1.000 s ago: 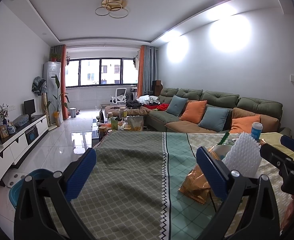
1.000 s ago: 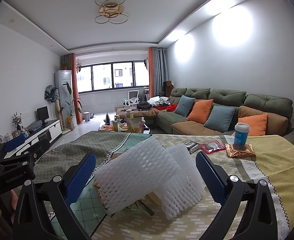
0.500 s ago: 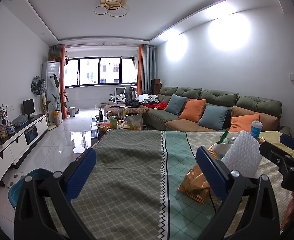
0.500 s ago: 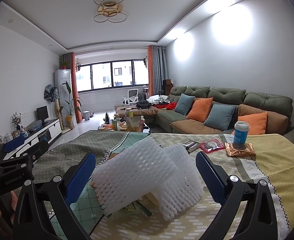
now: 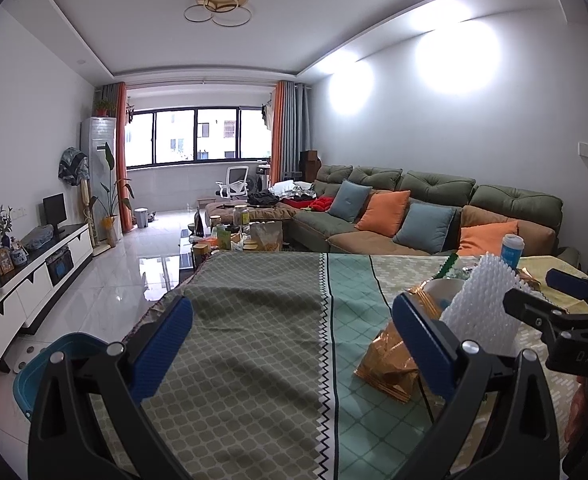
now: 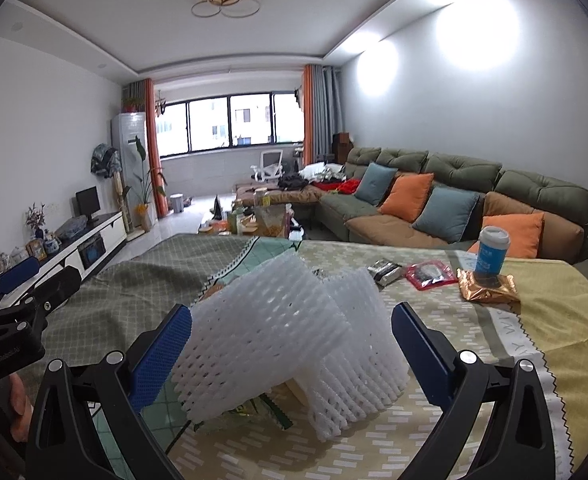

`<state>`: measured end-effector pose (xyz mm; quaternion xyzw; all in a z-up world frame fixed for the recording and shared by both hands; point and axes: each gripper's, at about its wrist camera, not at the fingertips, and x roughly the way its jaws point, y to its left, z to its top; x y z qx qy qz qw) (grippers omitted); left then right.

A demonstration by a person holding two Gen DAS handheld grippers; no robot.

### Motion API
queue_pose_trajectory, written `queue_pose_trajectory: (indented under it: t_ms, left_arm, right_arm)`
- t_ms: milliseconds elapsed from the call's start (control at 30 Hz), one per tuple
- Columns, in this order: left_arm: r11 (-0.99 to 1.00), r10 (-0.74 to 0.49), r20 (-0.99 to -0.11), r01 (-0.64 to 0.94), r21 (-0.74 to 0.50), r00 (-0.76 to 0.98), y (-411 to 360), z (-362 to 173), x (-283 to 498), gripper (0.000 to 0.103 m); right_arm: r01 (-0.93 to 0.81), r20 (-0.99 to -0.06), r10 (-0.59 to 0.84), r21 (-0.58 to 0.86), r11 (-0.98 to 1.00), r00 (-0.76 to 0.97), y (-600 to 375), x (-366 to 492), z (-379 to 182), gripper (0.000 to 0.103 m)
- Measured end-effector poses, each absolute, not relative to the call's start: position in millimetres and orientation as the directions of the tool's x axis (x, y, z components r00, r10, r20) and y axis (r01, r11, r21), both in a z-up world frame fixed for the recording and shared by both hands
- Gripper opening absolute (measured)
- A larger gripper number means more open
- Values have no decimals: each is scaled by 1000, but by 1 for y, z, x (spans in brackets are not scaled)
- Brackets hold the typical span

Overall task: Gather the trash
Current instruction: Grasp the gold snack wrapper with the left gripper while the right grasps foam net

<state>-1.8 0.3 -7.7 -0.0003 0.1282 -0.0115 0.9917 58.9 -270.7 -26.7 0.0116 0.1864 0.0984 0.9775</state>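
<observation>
Where white foam netting (image 6: 278,340) covers wrappers, labels unreadable, bowl (image 5: 441,292) half hidden

On the table (image 6: 553,320), the foam nets (image 6: 286,344) lie at the centre, between the open fingers of the right gripper (image 6: 292,354). A wrapper (image 6: 262,414) lies under them. At 2 o'clock a cup (image 6: 491,250) stands on a foil bag (image 6: 487,290); left of it lie two packets (image 6: 429,274). The left gripper (image 6: 18,308) is at 9 o'clock. The sofa (image 6: 465,184) is behind the table, at 1 o'clock.
</observation>
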Motion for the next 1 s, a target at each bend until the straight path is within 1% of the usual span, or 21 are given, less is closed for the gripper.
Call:
queue_pose_trajectory:
  t_ms: [67, 200, 267, 333, 367, 400, 433, 467, 533, 600, 633, 667, 700, 733, 800, 900, 1000]
  left_arm:
    - [1000, -28, -269, 27, -7, 963, 1, -10, 1, 100]
    - [997, -77, -332, 73, -25, 940, 2, -16, 12, 100]
    - [995, -99, -355, 95, -28, 930, 1, -20, 16, 100]
    - [993, -114, -370, 112, -27, 922, -2, -24, 18, 100]
    - [991, -130, -379, 128, -30, 916, -3, -25, 21, 100]
    - [988, -152, -393, 151, -35, 907, -4, -27, 24, 100]
    - [986, -165, -403, 164, -37, 900, -5, -28, 25, 100]
    - [983, -178, -409, 178, -38, 895, -6, -30, 26, 100]
    - [975, -213, -426, 216, -41, 879, -11, -33, 30, 100]
    - [964, -254, -445, 262, -46, 859, -15, -37, 32, 100]
    - [961, -263, -451, 273, -44, 853, -17, -38, 33, 99]
    - [957, -273, -456, 286, -41, 847, -18, -41, 34, 99]
    - [951, -288, -466, 306, -39, 836, -20, -43, 36, 99]
    - [949, -293, -469, 315, -34, 833, -22, -44, 37, 99]
    - [937, -319, -480, 348, -30, 817, -25, -45, 38, 98]
    - [925, -332, -499, 380, -5, 801, -31, -48, 45, 90]
    - [913, -342, -518, 407, 14, 784, -36, -50, 50, 87]
  right_arm:
    - [-206, -388, 218, 72, 976, 895, -273, 66, -30, 100]
    - [-235, -468, 244, 80, 969, 849, -268, 80, -34, 100]
    - [-251, -475, 261, 85, 964, 840, -266, 82, -33, 97]
    - [-264, -475, 269, 80, 961, 838, -269, 85, -34, 93]
    - [-266, -475, 271, 80, 961, 837, -269, 84, -33, 92]
    - [-270, -476, 279, 89, 959, 834, -269, 83, -33, 88]
    - [-276, -476, 292, 104, 955, 829, -270, 81, -33, 79]
    - [-283, -479, 305, 120, 951, 823, -271, 80, -33, 73]
    - [-294, -491, 329, 150, 944, 806, -278, 85, -32, 52]
    - [-305, -494, 366, 202, 931, 789, -284, 86, -32, 44]
    - [-309, -491, 383, 229, 923, 782, -288, 86, -31, 34]
    - [-314, -487, 399, 251, 916, 777, -293, 88, -31, 28]
    - [-319, -481, 418, 276, 907, 771, -297, 87, -30, 19]
    - [-327, -472, 437, 300, 896, 766, -301, 87, -29, 16]
    - [-344, -441, 473, 343, 874, 762, -309, 85, -24, 16]
    - [-357, -393, 501, 384, 851, 771, -323, 82, -14, 16]
    - [-354, -346, 513, 428, 831, 786, -338, 79, -4, 16]
